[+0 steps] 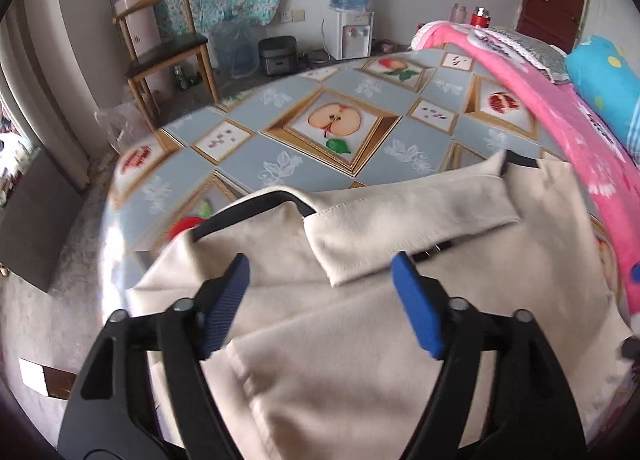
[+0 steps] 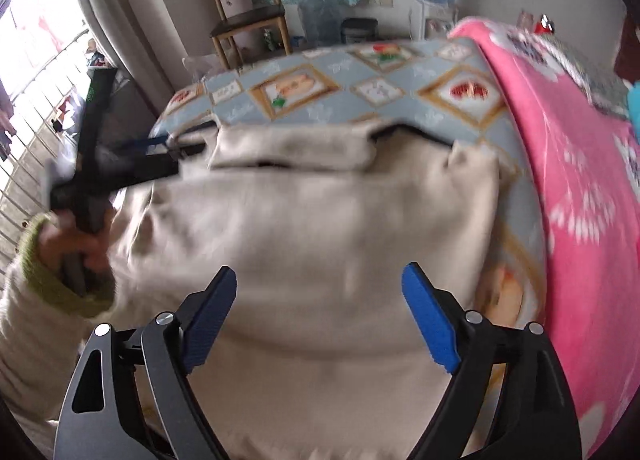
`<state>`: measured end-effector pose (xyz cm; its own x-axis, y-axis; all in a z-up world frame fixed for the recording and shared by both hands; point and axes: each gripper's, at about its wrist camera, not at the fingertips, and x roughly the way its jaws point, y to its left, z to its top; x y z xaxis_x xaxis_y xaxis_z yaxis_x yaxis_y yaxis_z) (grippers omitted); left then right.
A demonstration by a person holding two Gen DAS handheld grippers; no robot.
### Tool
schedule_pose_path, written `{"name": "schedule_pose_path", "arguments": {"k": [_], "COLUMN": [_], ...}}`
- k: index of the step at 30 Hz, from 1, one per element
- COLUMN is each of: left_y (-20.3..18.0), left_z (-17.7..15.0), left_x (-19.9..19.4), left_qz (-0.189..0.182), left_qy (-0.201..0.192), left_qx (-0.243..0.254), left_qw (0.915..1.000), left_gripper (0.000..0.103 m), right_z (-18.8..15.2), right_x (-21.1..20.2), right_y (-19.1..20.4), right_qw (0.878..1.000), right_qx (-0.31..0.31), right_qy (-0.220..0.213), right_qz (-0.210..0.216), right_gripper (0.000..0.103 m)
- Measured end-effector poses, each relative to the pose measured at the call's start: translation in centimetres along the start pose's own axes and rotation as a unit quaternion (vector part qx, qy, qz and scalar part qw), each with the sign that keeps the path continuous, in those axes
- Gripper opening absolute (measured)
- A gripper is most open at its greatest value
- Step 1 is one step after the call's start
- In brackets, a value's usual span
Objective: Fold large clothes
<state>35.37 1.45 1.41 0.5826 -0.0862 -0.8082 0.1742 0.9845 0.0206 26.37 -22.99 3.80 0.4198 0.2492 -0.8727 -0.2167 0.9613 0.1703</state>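
A cream garment (image 1: pixel 360 300) with a collar and black lining lies on the fruit-patterned tablecloth (image 1: pixel 280 148). My left gripper (image 1: pixel 320 284) hangs just above the cloth below the collar, its blue pads wide apart and nothing between them. In the right wrist view the same cream garment (image 2: pixel 320 228) is blurred, and my right gripper (image 2: pixel 318 300) hovers over its middle, open and holding nothing. At the garment's left edge, the left gripper (image 2: pixel 152 148) shows again, held by a hand (image 2: pixel 76 244) in a green cuff.
A pink blanket (image 1: pixel 592 164) lies along the table's right side, with a blue cushion (image 1: pixel 608 92) beyond it. A wooden chair (image 1: pixel 168 44), a water dispenser (image 1: pixel 352 12) and bottles stand behind the table. A railed window (image 2: pixel 36 72) is at far left.
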Motion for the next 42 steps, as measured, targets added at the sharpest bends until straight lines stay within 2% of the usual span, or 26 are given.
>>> {"name": "schedule_pose_path", "arguments": {"k": [3,5,9,13,17,21,25,30,42], "left_y": [0.1,0.2,0.7,0.9,0.4,-0.7,-1.3,-1.7,-1.5], "left_z": [-1.2,-2.5,-6.6,-10.7,-15.1,-17.6,-18.7,-19.4,-19.7], "left_x": [-3.9,-6.1,-9.3,-10.0,-9.9,-8.9,-8.2,-7.1,-6.4], "left_qz": [-0.005,-0.015,-0.019,-0.023,-0.023,-0.019,-0.026,-0.005,0.006], "left_qy": [-0.011,-0.016,0.002,0.038,0.065,0.089,0.104,0.118,0.112], "left_qx": [0.010,0.015,-0.001,-0.030,-0.055,-0.062,-0.072,-0.059,-0.060], "left_qw": [0.9999,0.9997,0.9998,0.9986,0.9961,0.9939,0.9916,0.9912,0.9919], "left_gripper": [0.083,0.084,0.087,0.087,0.087,0.087,0.087,0.087,0.094], "right_z": [-2.7,-4.5,-6.8,-8.2,-8.7,-9.0,-9.5,-10.0,-10.4], "right_x": [0.3,0.5,0.6,0.7,0.6,0.9,1.5,2.6,3.4], "right_y": [1.0,1.8,2.9,3.7,4.7,5.5,5.4,4.4,3.7], "right_qw": [1.000,0.999,0.999,0.999,0.999,0.999,1.000,0.999,1.000], "right_qx": [0.014,0.019,0.030,0.027,0.013,-0.004,-0.004,0.003,0.003], "right_qy": [0.019,0.028,0.027,0.022,0.016,0.014,0.017,0.026,0.019], "right_qz": [0.002,-0.006,-0.007,-0.029,-0.025,-0.032,-0.026,-0.032,-0.020], "right_gripper": [0.083,0.083,0.083,0.084,0.084,0.085,0.085,0.085,0.089]}}
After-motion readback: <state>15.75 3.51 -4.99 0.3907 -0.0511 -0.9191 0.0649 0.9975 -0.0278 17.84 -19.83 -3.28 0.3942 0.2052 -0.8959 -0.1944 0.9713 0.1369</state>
